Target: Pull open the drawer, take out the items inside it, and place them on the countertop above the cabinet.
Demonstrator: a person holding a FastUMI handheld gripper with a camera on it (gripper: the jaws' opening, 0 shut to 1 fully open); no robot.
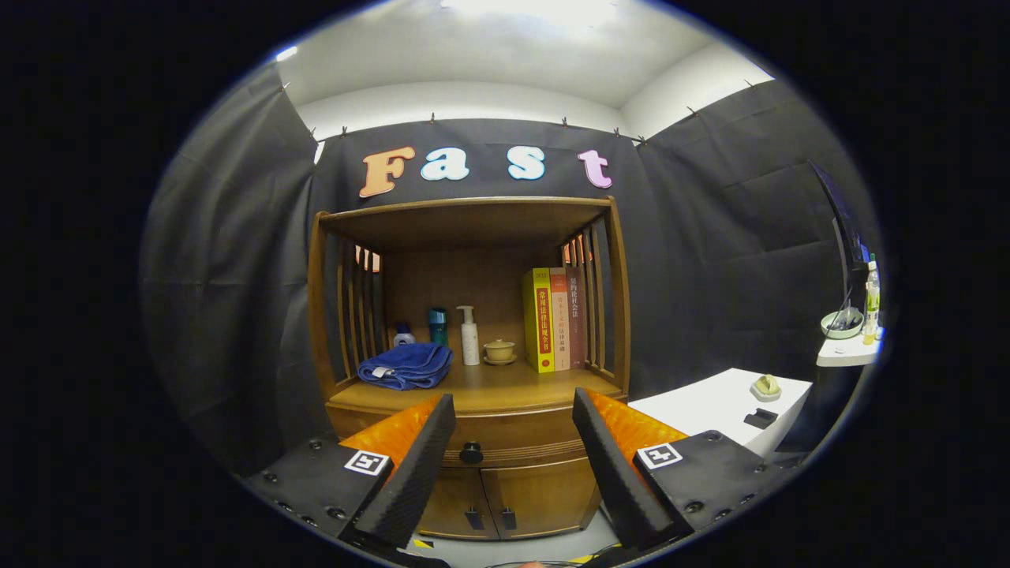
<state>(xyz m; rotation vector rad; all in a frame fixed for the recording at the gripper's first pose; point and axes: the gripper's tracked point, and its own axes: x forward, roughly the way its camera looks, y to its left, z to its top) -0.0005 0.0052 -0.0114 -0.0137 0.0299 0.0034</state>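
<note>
Between the released tool's point(513, 442) fingers sits the closed drawer point(505, 439); books point(554, 319) fill the cabinet point(467, 347).

A staged recording booth dressed as a corner of a home. Black cloth point(229, 260) hangs pinned on all sides below pale walls and ceiling, closing off the space. Straight ahead of the spread tongs point(513, 450) stands a wooden cabinet point(465, 315) with slatted sides; its bench point(489, 390) carries household things: a folded blue towel point(405, 367), a pump bottle point(469, 336), a small lidded cup point(499, 351) and a row of books point(555, 319). Below the bench, between the tongs, sits a closed drawer point(505, 442) with a dark knob point(471, 453), above two small doors point(505, 497). Off beyond the right finger, a white table point(710, 402) and a small shelf point(846, 351) holding a bowl and bottle.
</note>
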